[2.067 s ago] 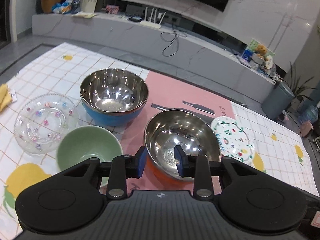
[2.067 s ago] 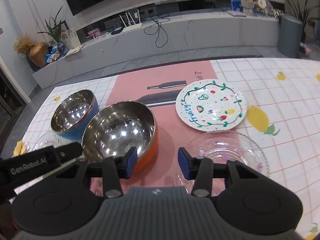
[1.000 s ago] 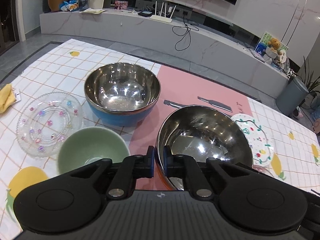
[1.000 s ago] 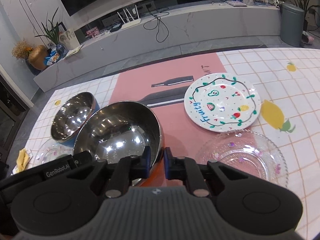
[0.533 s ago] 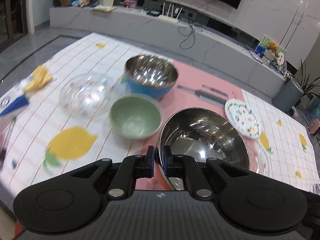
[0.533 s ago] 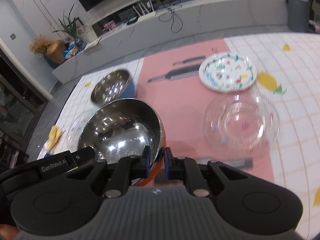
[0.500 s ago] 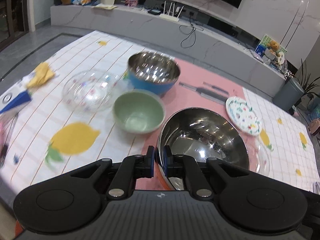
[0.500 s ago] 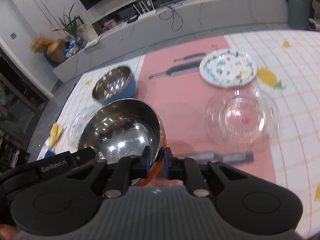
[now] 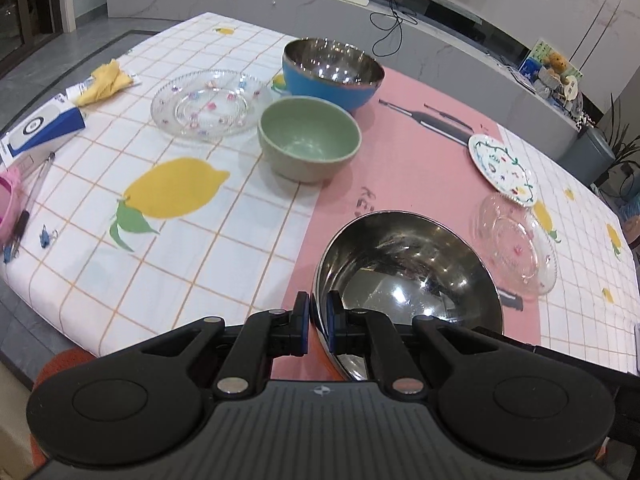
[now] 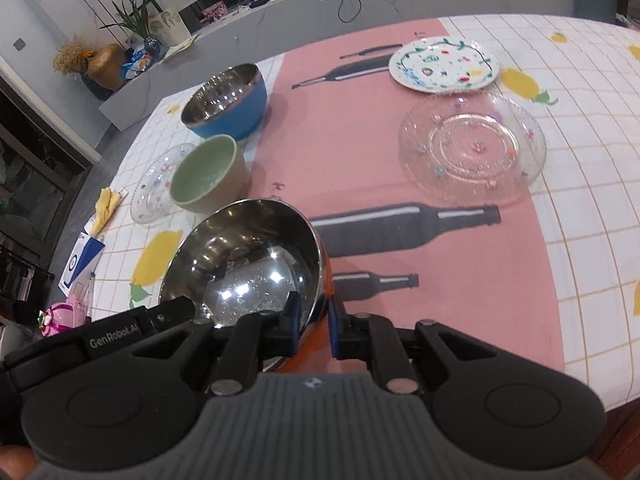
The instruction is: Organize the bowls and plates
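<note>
Both grippers hold the steel bowl with the orange outside above the near part of the table. My left gripper is shut on its left rim, my right gripper on its right rim. Farther back stand a steel bowl with a blue outside and a green bowl. A clear glass plate lies at the left. A second glass plate and a white painted plate lie at the right.
The table wears a checked lemon cloth with a pink bottle-print mat. At its left edge lie a yellow cloth, a blue-white box, pens and a pink item. A grey ledge runs behind.
Both grippers have carried the orange-sided bowl back toward the near edge of the table. The other bowls and plates now look farther away and have stayed in place.
</note>
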Available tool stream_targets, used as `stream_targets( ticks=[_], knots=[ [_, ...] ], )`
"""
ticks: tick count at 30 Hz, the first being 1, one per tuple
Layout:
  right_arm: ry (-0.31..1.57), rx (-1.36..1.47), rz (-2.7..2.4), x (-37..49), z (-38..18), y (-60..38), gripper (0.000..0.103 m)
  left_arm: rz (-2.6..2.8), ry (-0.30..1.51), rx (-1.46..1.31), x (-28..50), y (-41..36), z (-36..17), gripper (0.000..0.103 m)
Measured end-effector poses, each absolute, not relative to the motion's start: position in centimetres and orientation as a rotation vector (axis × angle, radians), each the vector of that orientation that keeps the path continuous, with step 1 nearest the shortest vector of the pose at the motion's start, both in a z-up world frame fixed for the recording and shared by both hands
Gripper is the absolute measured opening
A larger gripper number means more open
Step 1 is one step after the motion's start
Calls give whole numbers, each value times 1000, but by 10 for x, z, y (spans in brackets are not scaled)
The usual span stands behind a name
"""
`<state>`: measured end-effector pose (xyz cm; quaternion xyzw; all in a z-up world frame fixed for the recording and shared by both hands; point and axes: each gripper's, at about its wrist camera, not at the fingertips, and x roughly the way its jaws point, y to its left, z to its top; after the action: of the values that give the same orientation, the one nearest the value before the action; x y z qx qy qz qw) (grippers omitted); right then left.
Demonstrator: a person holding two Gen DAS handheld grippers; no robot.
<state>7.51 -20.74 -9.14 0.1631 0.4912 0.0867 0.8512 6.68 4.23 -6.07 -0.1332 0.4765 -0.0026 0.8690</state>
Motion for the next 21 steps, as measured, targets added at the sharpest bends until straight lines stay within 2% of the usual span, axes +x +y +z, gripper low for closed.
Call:
stream_targets(
  ticks=[16,18,19,20,21],
  knots=[
    [1056,331,185,74,-101,-206,13,7,983,-214,64,34,-66,10],
    [1054,337,187,74,-101,-206,17,8,978,-206,64,34,-64,14],
    [1052,338,183,74,-100,-207,21,10,977,-203,65,34,-62,22],
    [1048,338,183,74,-99,-207,34,11,974,-202,65,35,-61,26],
    [1040,338,182,74,-97,-207,39,11,972,-201,65,35,-60,30]
  ],
)
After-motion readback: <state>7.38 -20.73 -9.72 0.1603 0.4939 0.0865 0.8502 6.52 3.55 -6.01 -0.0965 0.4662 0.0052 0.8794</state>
